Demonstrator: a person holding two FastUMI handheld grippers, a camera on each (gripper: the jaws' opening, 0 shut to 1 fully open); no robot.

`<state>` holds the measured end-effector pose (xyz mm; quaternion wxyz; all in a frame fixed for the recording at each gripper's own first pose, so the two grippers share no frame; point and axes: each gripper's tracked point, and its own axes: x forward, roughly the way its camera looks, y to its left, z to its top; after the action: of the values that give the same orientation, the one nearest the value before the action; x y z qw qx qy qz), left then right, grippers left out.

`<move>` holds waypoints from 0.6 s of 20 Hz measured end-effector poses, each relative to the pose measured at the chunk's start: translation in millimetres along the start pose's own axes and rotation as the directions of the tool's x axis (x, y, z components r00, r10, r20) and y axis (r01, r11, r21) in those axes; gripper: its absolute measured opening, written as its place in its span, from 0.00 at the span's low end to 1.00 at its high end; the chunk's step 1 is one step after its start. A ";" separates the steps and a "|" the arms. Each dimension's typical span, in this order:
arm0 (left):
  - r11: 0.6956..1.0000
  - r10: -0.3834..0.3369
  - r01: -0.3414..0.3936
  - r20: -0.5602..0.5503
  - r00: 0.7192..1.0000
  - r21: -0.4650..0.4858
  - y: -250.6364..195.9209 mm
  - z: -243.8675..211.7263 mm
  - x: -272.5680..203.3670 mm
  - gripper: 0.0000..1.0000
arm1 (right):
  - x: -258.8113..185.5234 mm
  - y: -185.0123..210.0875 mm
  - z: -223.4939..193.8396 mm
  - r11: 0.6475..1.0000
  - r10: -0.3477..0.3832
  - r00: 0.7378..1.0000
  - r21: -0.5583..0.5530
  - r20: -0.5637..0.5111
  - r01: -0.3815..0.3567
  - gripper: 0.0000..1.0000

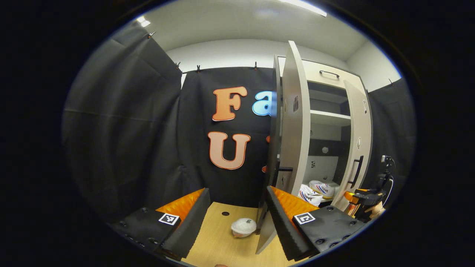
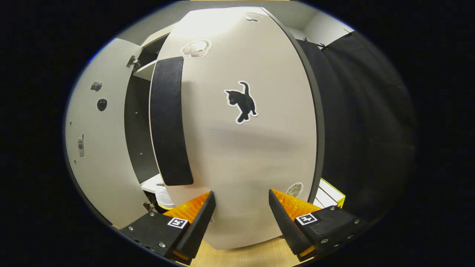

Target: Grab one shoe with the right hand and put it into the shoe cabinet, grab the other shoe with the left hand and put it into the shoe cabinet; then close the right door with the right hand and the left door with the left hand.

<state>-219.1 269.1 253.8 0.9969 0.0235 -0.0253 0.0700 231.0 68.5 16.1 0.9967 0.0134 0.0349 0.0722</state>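
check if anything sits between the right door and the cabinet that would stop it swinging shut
Nothing visible does. The right hand-held gripper is open, facing the right door's outer face. In the left gripper view both shoes lie inside the shoe cabinet, behind the door line, though the door hides part of the gap.

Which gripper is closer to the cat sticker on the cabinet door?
Right. The right gripper is right up against the door, just below the cat sticker. The left gripper is back, beside the other door's edge.
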 end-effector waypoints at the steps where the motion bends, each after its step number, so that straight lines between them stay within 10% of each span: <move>1: 1.000 -0.002 0.002 -0.008 1.000 0.008 0.6 -6.3 3.9 0.94 | -0.6 0.4 0.4 1.000 -0.007 1.000 0.000 0.001 0.007 0.90; 12: 0.999 -0.044 0.044 -0.103 0.994 -0.003 -3.9 -78.3 50.1 0.95 | 4.5 3.2 2.7 0.996 -0.067 0.998 -0.052 0.016 0.068 0.90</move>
<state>-165.3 276.2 178.2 0.9982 0.0199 0.0265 0.0492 235.1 72.2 18.6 0.9988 -0.0134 0.0266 0.0393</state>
